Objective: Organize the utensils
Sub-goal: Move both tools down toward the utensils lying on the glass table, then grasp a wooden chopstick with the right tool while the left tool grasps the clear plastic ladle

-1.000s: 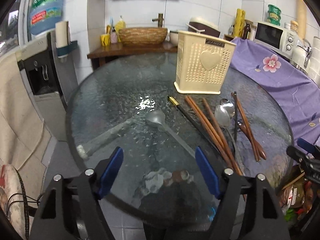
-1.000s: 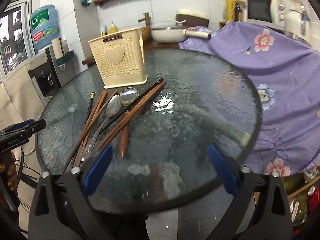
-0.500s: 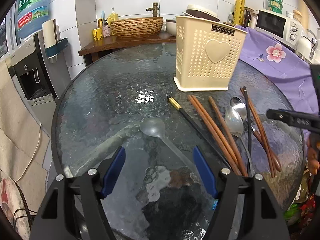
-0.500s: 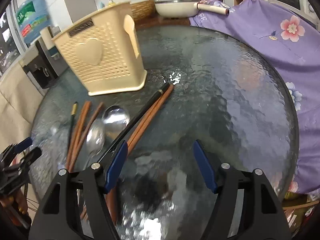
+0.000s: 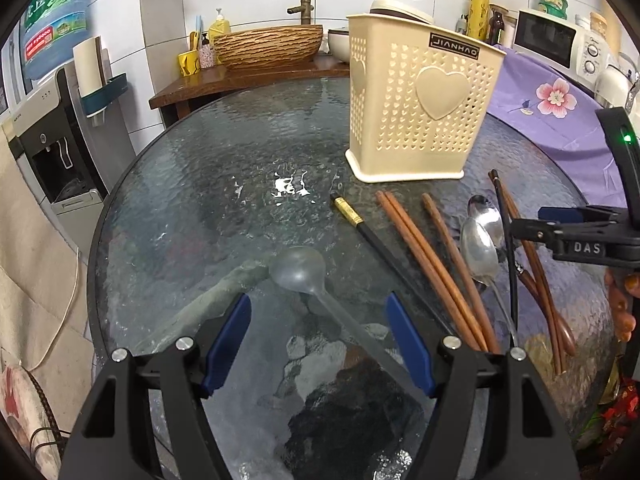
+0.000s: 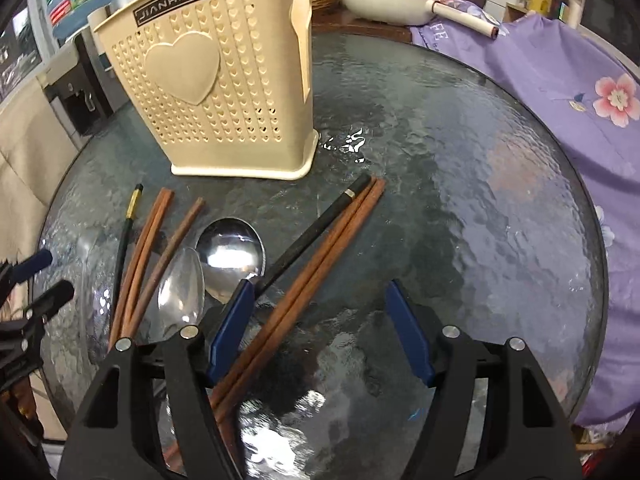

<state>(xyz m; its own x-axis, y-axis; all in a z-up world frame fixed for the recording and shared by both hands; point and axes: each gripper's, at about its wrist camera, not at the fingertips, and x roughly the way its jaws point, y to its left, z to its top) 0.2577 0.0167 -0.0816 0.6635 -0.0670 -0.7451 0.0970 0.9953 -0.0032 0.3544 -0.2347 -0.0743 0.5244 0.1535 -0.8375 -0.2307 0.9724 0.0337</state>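
A cream perforated utensil holder (image 5: 420,108) stands upright on the round glass table (image 5: 208,184); it also shows in the right wrist view (image 6: 224,92). A translucent ladle (image 5: 298,270) lies between the fingers of my open, empty left gripper (image 5: 318,340). Brown chopsticks (image 5: 424,256), a black chopstick (image 5: 384,252) and two metal spoons (image 5: 480,244) lie to its right. My right gripper (image 6: 320,332) is open and empty, low over a brown chopstick pair (image 6: 320,264) and a black chopstick (image 6: 320,224). The spoons (image 6: 232,252) lie at its left.
A purple flowered cloth (image 6: 560,92) covers the surface to the right of the table. A water dispenser (image 5: 60,140) stands at the left. A wooden counter with a basin (image 5: 268,46) is behind the table. A microwave (image 5: 560,40) stands at the back right.
Both grippers have moved forward and lower over the table. The left has closed in on the ladle, the right on the chopsticks by the holder. Both stay open.
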